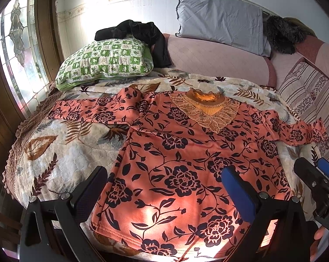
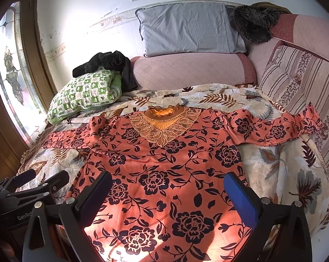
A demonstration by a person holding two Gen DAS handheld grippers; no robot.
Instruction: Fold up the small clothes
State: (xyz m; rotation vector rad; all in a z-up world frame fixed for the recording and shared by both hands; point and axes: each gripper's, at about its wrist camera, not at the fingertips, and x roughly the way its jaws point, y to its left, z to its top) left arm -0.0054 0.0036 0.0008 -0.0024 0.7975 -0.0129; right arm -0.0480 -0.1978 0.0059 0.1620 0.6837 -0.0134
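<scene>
An orange long-sleeved top with black flowers (image 1: 181, 152) (image 2: 164, 163) lies flat, front up, on a leaf-print blanket (image 1: 62, 150) (image 2: 280, 170). Its lace collar (image 1: 205, 111) (image 2: 164, 126) points to the far side and both sleeves are spread out sideways. My left gripper (image 1: 164, 185) hovers open above the hem's left part, nothing between its fingers. My right gripper (image 2: 168, 192) hovers open over the hem's right part, also holding nothing. Each gripper shows at the edge of the other's view: the right one (image 1: 317, 174), the left one (image 2: 42, 181).
A green checked pillow (image 1: 105, 61) (image 2: 83, 91) with a black garment (image 1: 140, 35) on it lies at the far left. Behind are a pink bolster (image 2: 190, 69), a grey pillow (image 2: 190, 28), a dark furry item (image 2: 253, 24) and a striped cushion (image 2: 299, 83). A window (image 1: 18, 50) is at left.
</scene>
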